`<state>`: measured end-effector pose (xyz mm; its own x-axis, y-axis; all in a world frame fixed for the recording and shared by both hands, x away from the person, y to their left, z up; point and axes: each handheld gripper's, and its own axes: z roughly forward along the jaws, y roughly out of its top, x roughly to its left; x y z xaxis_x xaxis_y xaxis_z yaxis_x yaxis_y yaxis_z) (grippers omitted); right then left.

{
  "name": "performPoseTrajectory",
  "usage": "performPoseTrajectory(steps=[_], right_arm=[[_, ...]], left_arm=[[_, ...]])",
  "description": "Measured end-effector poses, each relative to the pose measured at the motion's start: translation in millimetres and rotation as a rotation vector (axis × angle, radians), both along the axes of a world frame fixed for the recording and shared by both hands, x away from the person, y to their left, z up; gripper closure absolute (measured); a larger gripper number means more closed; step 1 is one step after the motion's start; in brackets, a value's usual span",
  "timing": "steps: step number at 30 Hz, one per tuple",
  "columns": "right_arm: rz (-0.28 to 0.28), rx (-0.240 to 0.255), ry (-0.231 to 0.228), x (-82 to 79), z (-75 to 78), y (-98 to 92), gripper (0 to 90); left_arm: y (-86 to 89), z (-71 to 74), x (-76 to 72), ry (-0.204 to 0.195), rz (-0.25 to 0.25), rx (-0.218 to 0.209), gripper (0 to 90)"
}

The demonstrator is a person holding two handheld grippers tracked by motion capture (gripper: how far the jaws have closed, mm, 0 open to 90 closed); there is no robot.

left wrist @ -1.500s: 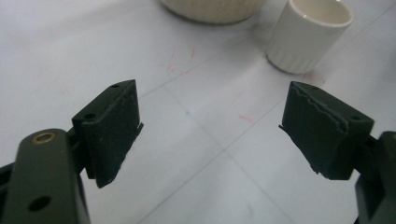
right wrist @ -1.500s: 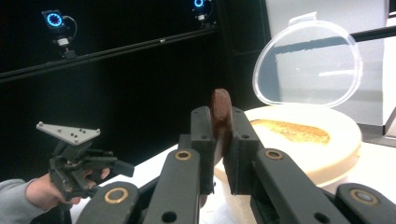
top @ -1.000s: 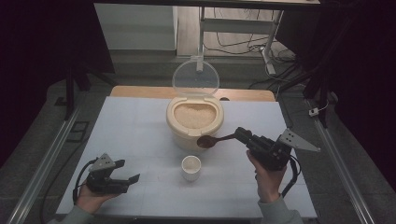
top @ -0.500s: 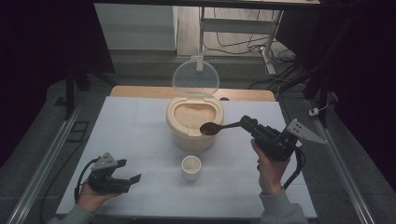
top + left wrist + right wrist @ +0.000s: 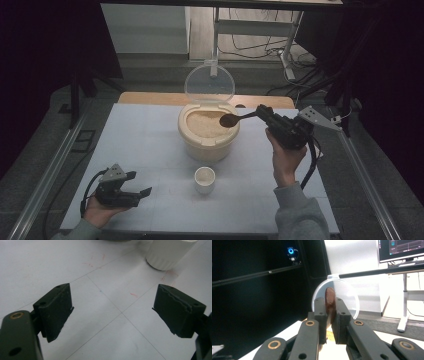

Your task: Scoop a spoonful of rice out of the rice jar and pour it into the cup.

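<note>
While our right hand lifts its gripper (image 5: 257,114) at about three o'clock of the table, we keep its jaws closed tight on the handle of a brown wooden spoon (image 5: 231,120), and the spoon's bowl hangs over the right edge of the open rice container (image 5: 207,143), just above the pale grains inside. From the right gripper view we see the spoon (image 5: 330,298) edge-on, rising between the two pads, with the round clear lid (image 5: 352,300) standing upright behind it. That lid (image 5: 209,83) stands at the container's twelve o'clock side, hinged open. At six o'clock of the container, near but apart from it, sits a small white ribbed cup (image 5: 205,179) with something pale in it. Our left gripper (image 5: 142,192) rests at about eight o'clock of the white table (image 5: 140,135), held low in our left hand, its jaws spread wide with nothing between them; from the left gripper view they frame bare tabletop (image 5: 107,312), with the cup (image 5: 167,253) ahead at one o'clock.
</note>
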<state>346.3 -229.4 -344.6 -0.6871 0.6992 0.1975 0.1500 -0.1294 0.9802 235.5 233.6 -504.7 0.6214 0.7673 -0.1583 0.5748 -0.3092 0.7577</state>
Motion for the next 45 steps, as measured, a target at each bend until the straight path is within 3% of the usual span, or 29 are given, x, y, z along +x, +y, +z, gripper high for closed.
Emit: performPoseTrajectory(steps=[10,23,28,34,45], right_arm=[[-0.067,-0.142,0.004,22.6,-1.3,27.9,83.4],[-0.101,-0.276,-0.026,25.0,-9.6,43.3,83.4],[-0.096,-0.322,-0.017,27.4,-16.9,50.7,83.3],[-0.081,-0.256,0.069,35.3,-27.0,49.0,83.3],[-0.047,0.006,0.31,55.3,-54.9,32.9,83.3]], left_arm=[[0.4,-0.5,0.2,0.004,-0.002,0.004,15.2],[-1.0,-1.3,0.6,0.011,-0.01,0.012,15.2],[-1.5,-2.0,0.7,0.014,-0.013,0.014,15.2],[-1.5,-2.0,0.6,0.016,-0.013,0.013,15.2],[-2.0,-2.3,1.2,0.019,-0.015,0.013,15.2]])
